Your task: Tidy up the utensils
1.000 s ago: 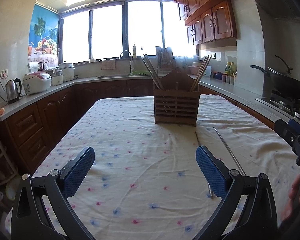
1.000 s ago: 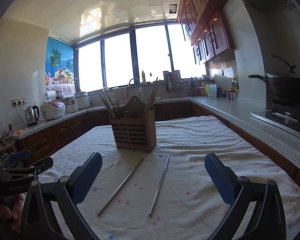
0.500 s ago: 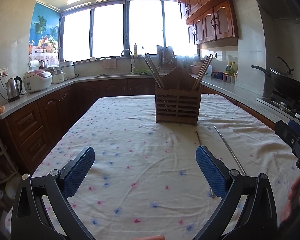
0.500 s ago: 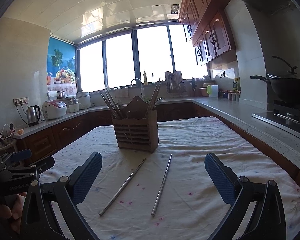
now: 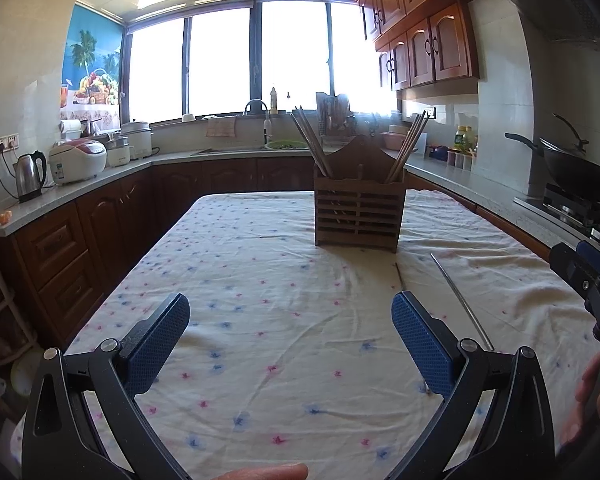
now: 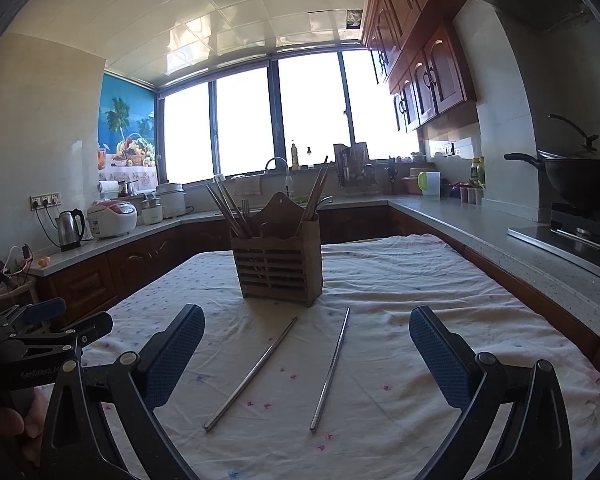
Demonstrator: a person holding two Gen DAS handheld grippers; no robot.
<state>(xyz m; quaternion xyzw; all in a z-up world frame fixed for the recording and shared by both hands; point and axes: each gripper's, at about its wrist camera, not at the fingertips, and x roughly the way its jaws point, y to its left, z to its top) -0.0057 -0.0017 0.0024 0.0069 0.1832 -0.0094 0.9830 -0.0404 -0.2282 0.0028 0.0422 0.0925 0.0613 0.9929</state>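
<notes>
Two metal chopsticks (image 6: 256, 372) (image 6: 331, 368) lie loose on the clothed worktop (image 6: 420, 280), long axes running away toward the wooden holder (image 6: 278, 264) just beyond their far tips. They sit squarely between the right gripper (image 6: 306, 354) jaws, spread wide and empty. The left gripper (image 5: 290, 338), equally open and empty, sits off to their left. Nothing else lies on the cloth around them.

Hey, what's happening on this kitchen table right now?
A person holds two grippers above the tablecloth, both open and empty. Two metal chopsticks lie loose in front of the wooden utensil holder, which already holds chopsticks. The right gripper faces the pair; the left gripper hovers beside it.
</notes>
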